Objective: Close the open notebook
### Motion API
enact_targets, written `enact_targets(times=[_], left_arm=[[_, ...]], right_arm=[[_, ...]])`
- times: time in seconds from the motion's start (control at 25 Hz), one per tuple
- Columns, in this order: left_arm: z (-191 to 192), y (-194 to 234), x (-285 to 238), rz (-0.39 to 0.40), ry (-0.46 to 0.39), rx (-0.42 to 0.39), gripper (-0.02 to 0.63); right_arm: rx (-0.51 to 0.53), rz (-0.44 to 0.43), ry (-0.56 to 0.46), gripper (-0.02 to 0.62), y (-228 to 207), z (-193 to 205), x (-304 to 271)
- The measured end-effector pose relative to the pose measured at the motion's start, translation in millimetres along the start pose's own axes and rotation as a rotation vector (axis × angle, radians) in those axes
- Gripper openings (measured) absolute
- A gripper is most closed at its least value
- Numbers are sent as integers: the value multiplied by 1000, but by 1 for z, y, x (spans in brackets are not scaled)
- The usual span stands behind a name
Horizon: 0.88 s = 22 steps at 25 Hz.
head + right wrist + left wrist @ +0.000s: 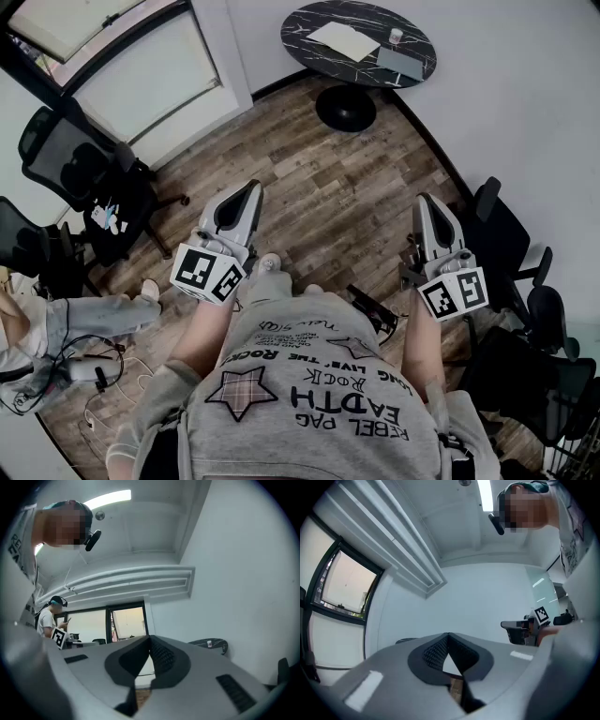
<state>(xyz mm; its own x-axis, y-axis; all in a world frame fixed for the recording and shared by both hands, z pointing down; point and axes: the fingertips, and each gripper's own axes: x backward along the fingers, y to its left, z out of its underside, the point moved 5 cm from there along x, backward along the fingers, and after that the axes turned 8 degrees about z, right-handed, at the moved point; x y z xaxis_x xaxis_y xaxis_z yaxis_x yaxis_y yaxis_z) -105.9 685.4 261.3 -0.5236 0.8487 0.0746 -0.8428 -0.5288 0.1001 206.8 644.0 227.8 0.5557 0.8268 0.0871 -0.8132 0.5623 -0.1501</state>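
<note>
The white open notebook [343, 40] is lying flat on the round black marble-patterned table [302, 42] at the top of the head view, well apart from both claws. A small white cup [396, 36] is standing just beside the notebook's right edge, and a flat grey rectangular item [401, 65] is lying near it on the same table. The table is resting on a black round pedestal base [345, 108], which is standing on the brown wooden plank floor [309, 178] close to the white wall.

The left claw [250, 187] is pointing toward the table from the lower left of the head view. In the left gripper view, the left claw [448, 635] is showing its two jaws fully together at the tips, with nothing between them. The right claw [427, 200] is pointing the same way from the lower right. In the right gripper view, the right claw [150, 638] is likewise showing its jaws meeting at the tips and gripping nothing; the table [216, 645] and cup [209, 643] are appearing beyond it to the right.

A black mesh office chair [70, 155] is standing left of the left claw, and a black office chair [511, 234] is standing right of the right claw. The person holding the claws is wearing a grey printed T-shirt [319, 384].
</note>
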Motion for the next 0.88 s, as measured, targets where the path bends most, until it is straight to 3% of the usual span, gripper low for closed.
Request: enact_targets(times=[0.4, 0.88], left_arm=[[7, -10, -26, 6, -2, -8, 9], [5, -1, -80, 11, 19, -82, 9]], right_arm=[[9, -28, 13, 12, -12, -1, -9], [28, -26, 51, 13, -38, 7, -51]])
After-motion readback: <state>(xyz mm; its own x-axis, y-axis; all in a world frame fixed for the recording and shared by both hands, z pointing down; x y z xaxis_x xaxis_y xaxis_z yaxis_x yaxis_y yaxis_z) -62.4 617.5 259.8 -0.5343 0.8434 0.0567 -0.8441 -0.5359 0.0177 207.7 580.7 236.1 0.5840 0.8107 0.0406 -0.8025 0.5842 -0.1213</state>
